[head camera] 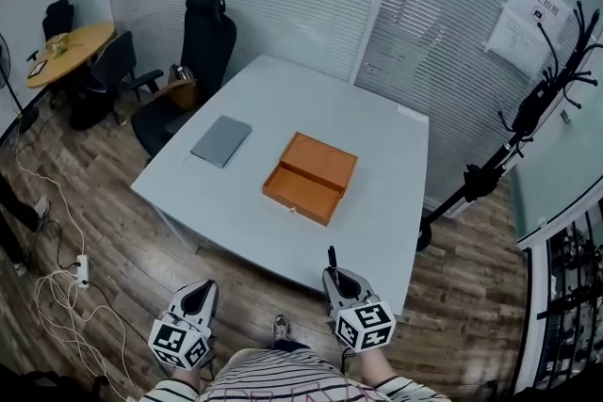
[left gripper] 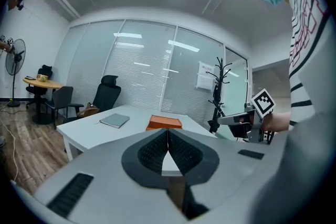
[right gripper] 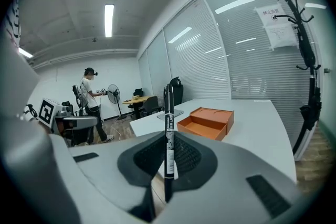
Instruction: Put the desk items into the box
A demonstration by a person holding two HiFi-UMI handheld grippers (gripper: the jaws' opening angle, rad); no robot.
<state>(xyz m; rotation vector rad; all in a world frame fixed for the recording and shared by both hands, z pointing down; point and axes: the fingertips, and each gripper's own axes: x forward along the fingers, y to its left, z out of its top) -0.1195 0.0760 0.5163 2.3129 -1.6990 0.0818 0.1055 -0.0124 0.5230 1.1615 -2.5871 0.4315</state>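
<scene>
At the left, short of the near edge of the pale grey rectangular table [head camera: 377, 155]: left gripper [head camera: 199, 295], jaws pressed together on nothing, aimed toward the tabletop.

Flat near the table's left edge, well apart from both grippers: a thin grey notebook [head camera: 221, 140], closed.

Toward the middle, set at an angle to the table's edges: the shallow orange cardboard box [head camera: 303, 189], open, with the tray on the near side and the lid laid back behind, touching it. Nothing visible inside.

At the right, just off the near edge: right gripper [head camera: 339, 280], jaws drawn narrow and clamped on a slim black marker pen [right gripper: 168, 134]. Pen upright between the pads in the right gripper view, one end standing clear above the jaws.

Ahead of that gripper and slightly to its left: the box's open tray, nearer the right gripper than the left.

Judging by this, pen bound for the box next: a reach forward and a little leftward over the near edge, then probably a tilt to lay the long axis along the tray before letting go. Risk of the pen catching on the tray wall if lowered end-on.
</scene>
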